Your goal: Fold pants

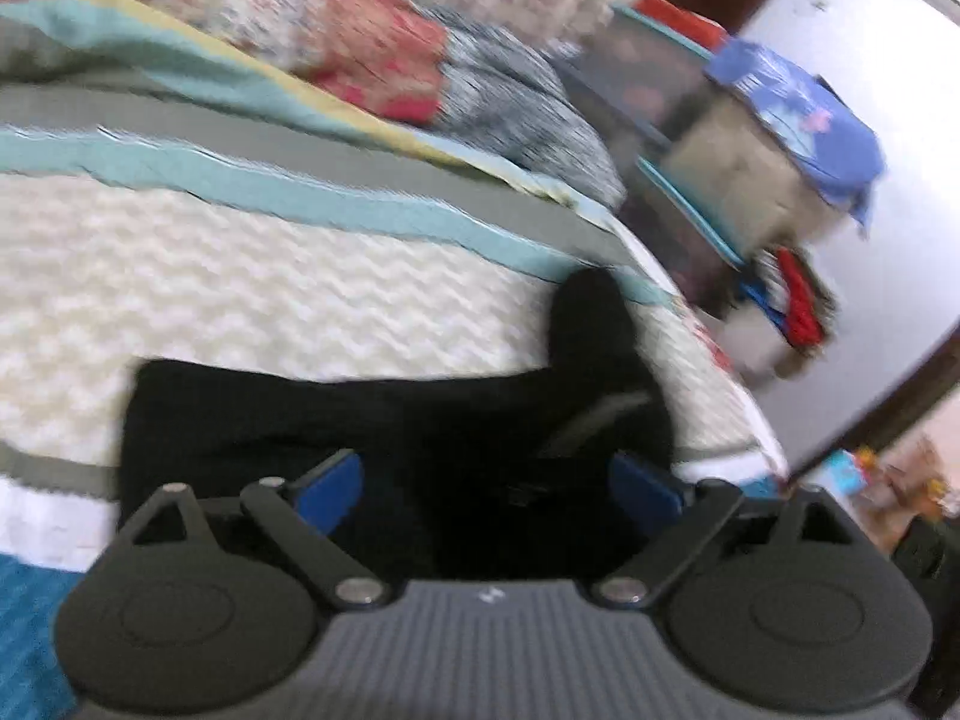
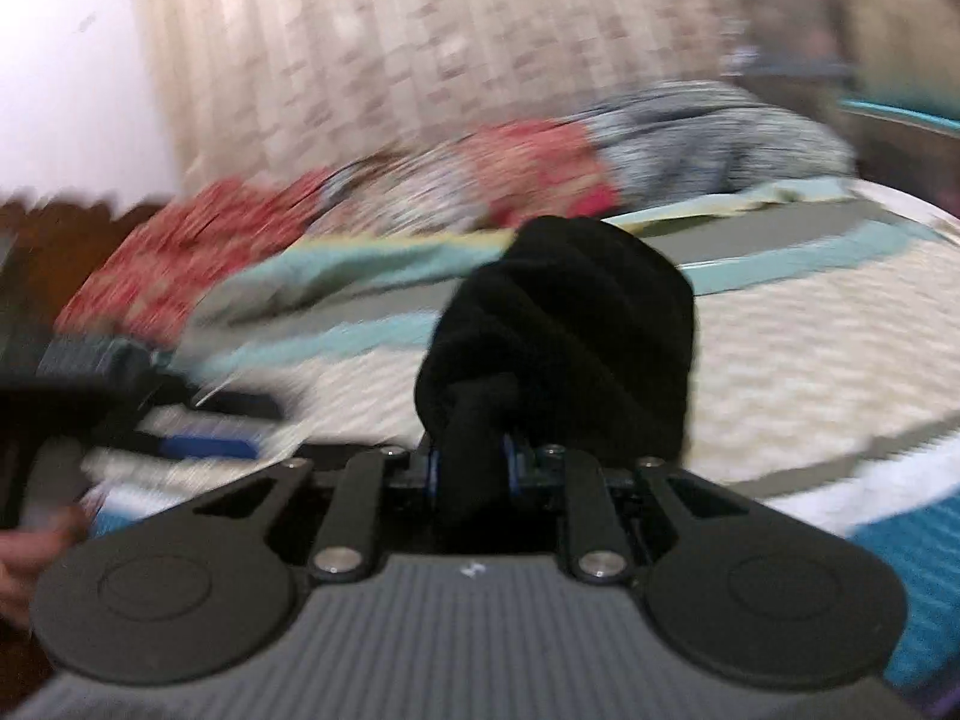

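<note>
Black pants (image 1: 360, 414) lie spread on the white quilted bedcover (image 1: 240, 282). My left gripper (image 1: 486, 489) hovers just over them, open, its blue pads (image 1: 327, 492) wide apart and gripping nothing. In the right wrist view, my right gripper (image 2: 473, 468) is shut on a bunched fold of the pants (image 2: 570, 324), which rises in thick folds in front of the jaws, lifted above the bedcover (image 2: 810, 330). At the left of that view the left gripper (image 2: 210, 426) shows open over the bed, with a hand (image 2: 24, 546) at the lower left. Both views are blurred.
Red patterned and grey speckled bedding (image 1: 360, 42) is piled along the far side of the bed. To the right stands a shelf unit (image 1: 690, 138) with a blue cloth (image 1: 804, 114) on top. A patterned curtain (image 2: 420, 48) hangs behind the bed.
</note>
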Available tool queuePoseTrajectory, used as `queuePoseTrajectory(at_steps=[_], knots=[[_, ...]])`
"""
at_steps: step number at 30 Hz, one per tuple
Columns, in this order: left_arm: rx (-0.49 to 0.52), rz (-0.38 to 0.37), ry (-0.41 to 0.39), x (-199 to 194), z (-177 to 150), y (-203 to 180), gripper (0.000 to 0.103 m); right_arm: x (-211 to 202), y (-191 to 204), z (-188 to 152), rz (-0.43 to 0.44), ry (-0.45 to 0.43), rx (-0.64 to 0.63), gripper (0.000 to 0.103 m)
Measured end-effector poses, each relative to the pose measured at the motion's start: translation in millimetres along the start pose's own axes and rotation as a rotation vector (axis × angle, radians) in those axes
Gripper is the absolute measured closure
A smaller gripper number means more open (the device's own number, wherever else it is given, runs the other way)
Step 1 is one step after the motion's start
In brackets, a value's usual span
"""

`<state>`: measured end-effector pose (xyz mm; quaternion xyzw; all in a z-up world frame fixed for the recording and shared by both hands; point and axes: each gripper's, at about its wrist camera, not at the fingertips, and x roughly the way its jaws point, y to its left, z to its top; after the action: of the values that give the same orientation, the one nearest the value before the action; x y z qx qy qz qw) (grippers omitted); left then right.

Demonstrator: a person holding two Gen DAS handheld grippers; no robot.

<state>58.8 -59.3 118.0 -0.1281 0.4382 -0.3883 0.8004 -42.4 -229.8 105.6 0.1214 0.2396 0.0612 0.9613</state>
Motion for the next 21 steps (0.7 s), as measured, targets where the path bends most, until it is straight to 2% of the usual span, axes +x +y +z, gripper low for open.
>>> queuePoseTrajectory(at_steps=[1,3,4,5,7,8,10,13,15,18,19,20,21], knots=[[-0.028,-0.024,0.026,8,1,4,0.007,4,11,-4,0.016,0.018,-0.035,0.081],[-0.102,-0.041,0.044,18,-2,17,0.016,16,30,-12,0.050,0.070,-0.092,0.082],[-0.139,-0.029,0.047,21,-4,24,0.033,21,35,-15,0.060,0.094,-0.117,0.082],[-0.164,-0.008,0.049,23,-7,31,0.060,24,41,-18,0.052,0.110,-0.147,0.082],[-0.183,0.021,0.054,21,-11,45,0.081,30,44,-20,0.032,0.124,-0.177,0.082],[-0.200,0.019,0.043,17,-11,53,0.085,33,45,-17,0.032,0.127,-0.172,0.081],[-0.205,-0.006,0.014,5,-10,62,0.086,36,50,-9,0.039,0.113,-0.174,0.081],[-0.096,0.008,-0.050,-14,-2,57,0.086,36,66,-1,0.053,0.077,-0.213,0.081],[-0.058,0.029,-0.081,-25,-2,58,0.086,39,77,-1,0.067,0.060,-0.240,0.081],[-0.090,0.071,-0.081,-30,-9,77,0.086,41,89,-15,0.112,0.088,-0.257,0.073],[-0.107,0.099,-0.067,-27,-15,86,0.084,48,91,-21,0.138,0.116,-0.272,0.065],[-0.113,0.154,-0.038,-18,-22,96,0.070,56,92,-28,0.158,0.165,-0.290,0.051],[-0.114,0.224,0.005,-7,-28,103,0.062,60,92,-34,0.157,0.197,-0.295,0.050]])
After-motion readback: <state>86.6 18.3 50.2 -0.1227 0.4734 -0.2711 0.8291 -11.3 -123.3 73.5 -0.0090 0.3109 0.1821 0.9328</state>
